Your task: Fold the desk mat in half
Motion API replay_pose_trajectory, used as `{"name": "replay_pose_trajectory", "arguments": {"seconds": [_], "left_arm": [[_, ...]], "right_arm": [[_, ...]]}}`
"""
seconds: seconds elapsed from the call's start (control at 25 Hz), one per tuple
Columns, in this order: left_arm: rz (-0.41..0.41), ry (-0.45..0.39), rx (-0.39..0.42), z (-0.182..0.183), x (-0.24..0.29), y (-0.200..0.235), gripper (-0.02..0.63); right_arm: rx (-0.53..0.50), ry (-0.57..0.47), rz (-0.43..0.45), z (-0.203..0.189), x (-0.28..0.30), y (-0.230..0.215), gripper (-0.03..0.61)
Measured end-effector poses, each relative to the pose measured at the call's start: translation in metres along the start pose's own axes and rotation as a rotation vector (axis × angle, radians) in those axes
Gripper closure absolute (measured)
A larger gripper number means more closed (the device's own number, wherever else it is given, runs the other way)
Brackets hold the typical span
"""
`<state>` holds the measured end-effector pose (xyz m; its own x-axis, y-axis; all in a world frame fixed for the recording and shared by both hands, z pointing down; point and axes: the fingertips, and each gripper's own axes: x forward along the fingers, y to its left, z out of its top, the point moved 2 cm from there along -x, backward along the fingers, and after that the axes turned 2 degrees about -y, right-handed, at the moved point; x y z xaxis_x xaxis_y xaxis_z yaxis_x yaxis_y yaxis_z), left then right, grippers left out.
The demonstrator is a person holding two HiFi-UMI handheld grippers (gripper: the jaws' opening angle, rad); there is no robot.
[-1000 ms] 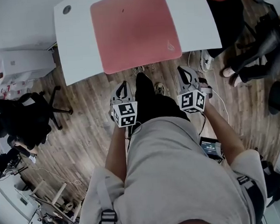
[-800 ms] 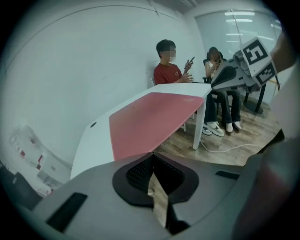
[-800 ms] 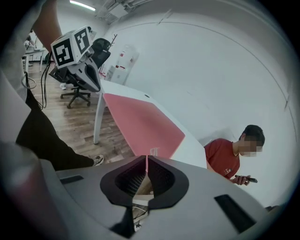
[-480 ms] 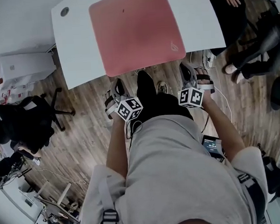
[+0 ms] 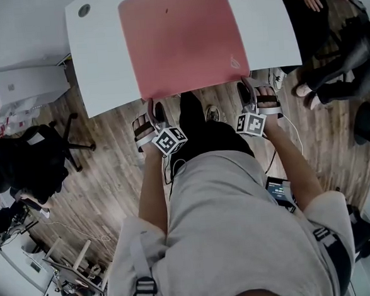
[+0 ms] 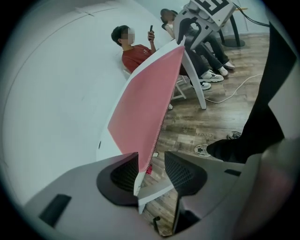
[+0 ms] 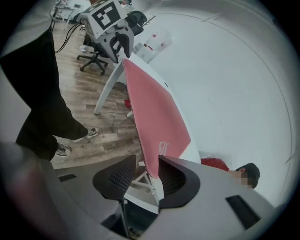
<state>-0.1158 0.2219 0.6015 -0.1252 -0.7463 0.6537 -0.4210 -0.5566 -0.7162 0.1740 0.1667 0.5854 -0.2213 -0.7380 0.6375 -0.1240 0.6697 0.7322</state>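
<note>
The jaws of the left gripper (image 5: pixel 149 107) and right gripper (image 5: pixel 254 85) have just been opening. Each straddles the near edge of the desk mat (image 5: pixel 183 37), seemingly without pinching it.

Light is bright, even and diffuse throughout. The white table (image 5: pixel 100 68) reads close to washed out, uniformly across its top, and the pink desk mat (image 5: pixel 184 40) on it is flatly lit and sharp. The wood floor (image 5: pixel 111 174) below the table's near edge is dimmer, with only soft shadow. Fisheye distortion bows the table's edges in every view. Both gripper views sit in a black round vignette, and their foreground nearest the lens is out of focus.
</note>
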Motion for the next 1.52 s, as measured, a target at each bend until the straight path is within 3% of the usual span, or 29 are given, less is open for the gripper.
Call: {"name": "replay_pose_trajectory", "arguments": {"seconds": [0.32, 0.4, 0.52, 0.84, 1.08, 1.32, 1.52], "left_arm": [[0.046, 0.004, 0.052, 0.007, 0.009, 0.014, 0.467], [0.033, -0.008, 0.046, 0.009, 0.009, 0.012, 0.485], [0.032, -0.018, 0.05, 0.008, 0.005, 0.009, 0.568], [0.002, -0.028, 0.009, 0.01, 0.005, 0.014, 0.575], [0.042, -0.026, -0.123, 0.013, 0.004, 0.031, 0.581], [-0.019, -0.004, -0.174, 0.013, 0.009, 0.034, 0.583], [-0.082, 0.02, -0.294, 0.012, 0.017, 0.045, 0.583]], "right_arm": [[-0.014, 0.029, -0.021, -0.008, 0.012, -0.003, 0.405], [-0.019, 0.038, -0.026, -0.01, 0.014, -0.005, 0.458], [-0.007, 0.04, -0.026, -0.008, 0.011, -0.007, 0.494], [0.078, 0.014, -0.047, -0.001, 0.002, -0.028, 0.523], [0.168, 0.008, -0.041, 0.004, 0.006, -0.041, 0.526], [0.297, 0.026, 0.015, 0.004, 0.013, -0.053, 0.526], [0.333, 0.053, 0.054, 0.008, 0.022, -0.058, 0.526]]}}
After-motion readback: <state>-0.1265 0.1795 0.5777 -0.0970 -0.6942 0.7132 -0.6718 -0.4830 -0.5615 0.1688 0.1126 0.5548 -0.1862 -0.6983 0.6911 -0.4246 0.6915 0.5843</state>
